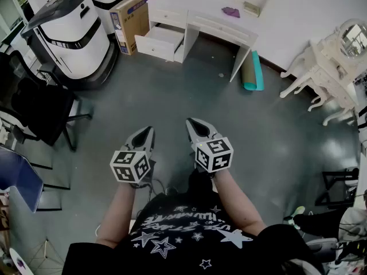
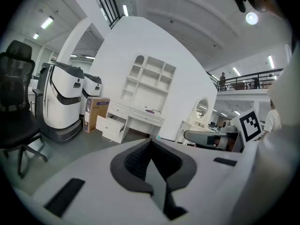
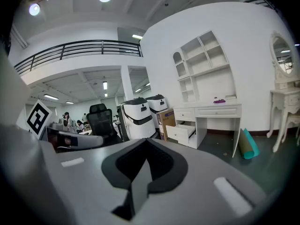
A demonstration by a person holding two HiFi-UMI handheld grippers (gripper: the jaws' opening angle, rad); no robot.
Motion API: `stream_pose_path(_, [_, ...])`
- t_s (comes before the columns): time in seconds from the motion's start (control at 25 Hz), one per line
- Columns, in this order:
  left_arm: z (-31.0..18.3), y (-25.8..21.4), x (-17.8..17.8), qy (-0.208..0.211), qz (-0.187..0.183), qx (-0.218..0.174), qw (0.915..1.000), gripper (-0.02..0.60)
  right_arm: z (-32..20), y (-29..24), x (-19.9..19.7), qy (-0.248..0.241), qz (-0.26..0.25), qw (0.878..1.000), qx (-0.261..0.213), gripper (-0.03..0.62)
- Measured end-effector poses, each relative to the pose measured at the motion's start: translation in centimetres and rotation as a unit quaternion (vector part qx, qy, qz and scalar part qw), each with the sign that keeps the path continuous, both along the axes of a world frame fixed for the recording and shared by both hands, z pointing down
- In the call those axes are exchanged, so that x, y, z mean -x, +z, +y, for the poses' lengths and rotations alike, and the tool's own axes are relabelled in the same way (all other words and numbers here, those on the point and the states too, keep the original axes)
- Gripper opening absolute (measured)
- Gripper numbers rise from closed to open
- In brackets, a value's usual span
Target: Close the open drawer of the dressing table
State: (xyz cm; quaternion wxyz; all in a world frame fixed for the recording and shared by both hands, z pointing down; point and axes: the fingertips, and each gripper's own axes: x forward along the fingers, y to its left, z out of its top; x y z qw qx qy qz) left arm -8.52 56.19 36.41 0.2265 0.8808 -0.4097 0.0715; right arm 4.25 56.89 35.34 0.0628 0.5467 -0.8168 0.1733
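The white dressing table (image 1: 213, 17) stands against the far wall, well ahead of me. Its lower left drawer (image 1: 159, 43) is pulled out. My left gripper (image 1: 149, 132) and right gripper (image 1: 190, 122) hang side by side over the grey floor, both pointing toward the table, far short of it. Each has its jaws together with nothing between them. In the left gripper view, the open drawer (image 2: 110, 127) shows beyond the shut left gripper (image 2: 151, 143). In the right gripper view, the drawer (image 3: 182, 134) sticks out of the table (image 3: 213, 111) beyond the shut right gripper (image 3: 146, 142).
A cardboard box (image 1: 131, 17) and two white machines (image 1: 73, 34) stand left of the table. A black office chair (image 1: 41, 109) is at my left. A teal rolled mat (image 1: 253, 71) leans by the table's right leg. A second white vanity with a round mirror (image 1: 337, 57) stands at the right.
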Motion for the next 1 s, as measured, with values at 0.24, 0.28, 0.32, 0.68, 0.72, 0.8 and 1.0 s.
stream_pose_path(0.24, [0.1,0.5,0.8,-0.005,0.004,0.005,1.0000,0.009,0.0,0.2,1.0,-0.010,0.008,1.000,0.001,0.003])
stream_pose_path(0.28, [0.2,0.5,0.9,-0.006,0.006,0.006,0.9999,0.009,0.0,0.1,1.1,-0.011,0.010,1.000,0.001,0.003])
stream_pose_path(0.32, [0.2,0.6,0.9,-0.006,0.006,0.007,0.9999,0.009,0.0,0.0,1.1,-0.012,0.011,1.000,0.000,0.003])
stream_pose_path(0.68, [0.3,0.1,1.5,-0.009,0.012,-0.005,0.9999,0.009,-0.2,-0.6,2.0,-0.021,0.001,1.000,-0.015,0.003])
stream_pose_path(0.72, [0.4,0.2,1.7,-0.012,0.013,-0.004,0.9998,0.009,-0.1,-0.7,2.1,-0.021,-0.004,1.000,-0.019,0.003])
stream_pose_path(0.8, [0.9,0.5,2.4,-0.019,0.014,0.000,0.9997,0.009,0.1,-0.7,1.9,-0.011,-0.010,1.000,-0.020,0.003])
stream_pose_path(1.0, [1.6,1.4,4.0,-0.031,0.018,0.019,0.9992,0.009,1.2,0.7,0.7,0.021,-0.015,1.000,0.007,0.003])
